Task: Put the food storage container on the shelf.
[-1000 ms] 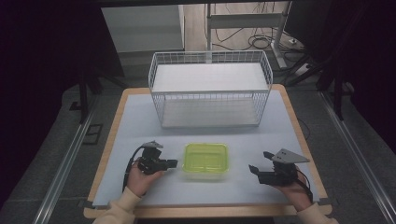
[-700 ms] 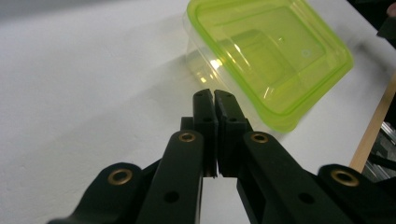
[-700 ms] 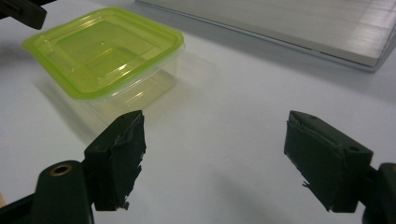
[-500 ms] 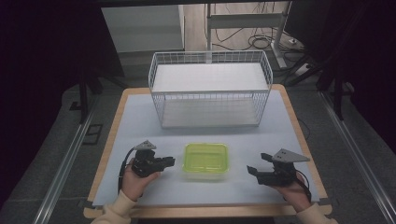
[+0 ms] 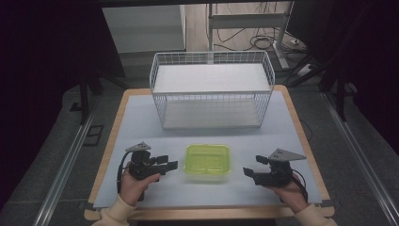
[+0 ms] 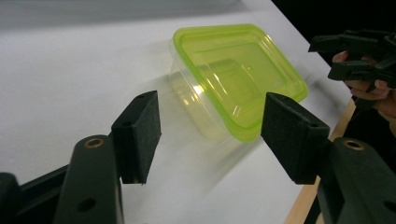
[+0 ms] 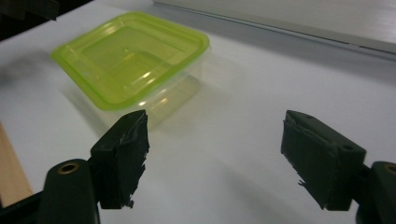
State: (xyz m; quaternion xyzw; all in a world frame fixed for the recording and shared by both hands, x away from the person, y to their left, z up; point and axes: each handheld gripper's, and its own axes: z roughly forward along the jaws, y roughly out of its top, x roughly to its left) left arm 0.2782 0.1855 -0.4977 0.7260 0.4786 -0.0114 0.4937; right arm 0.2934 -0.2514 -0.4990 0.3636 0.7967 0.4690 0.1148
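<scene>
While both tongs gape, green-lidded container (image 5: 207,161) sits between, untouched.

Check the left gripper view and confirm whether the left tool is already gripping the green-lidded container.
No: the left tool is open, jaws spread apart, short of the green-lidded container.

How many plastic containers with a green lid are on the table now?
1. The container stands near the front of the table, between the left gripper and the right gripper, in front of the wire basket. None appears hidden in the basket.
</scene>
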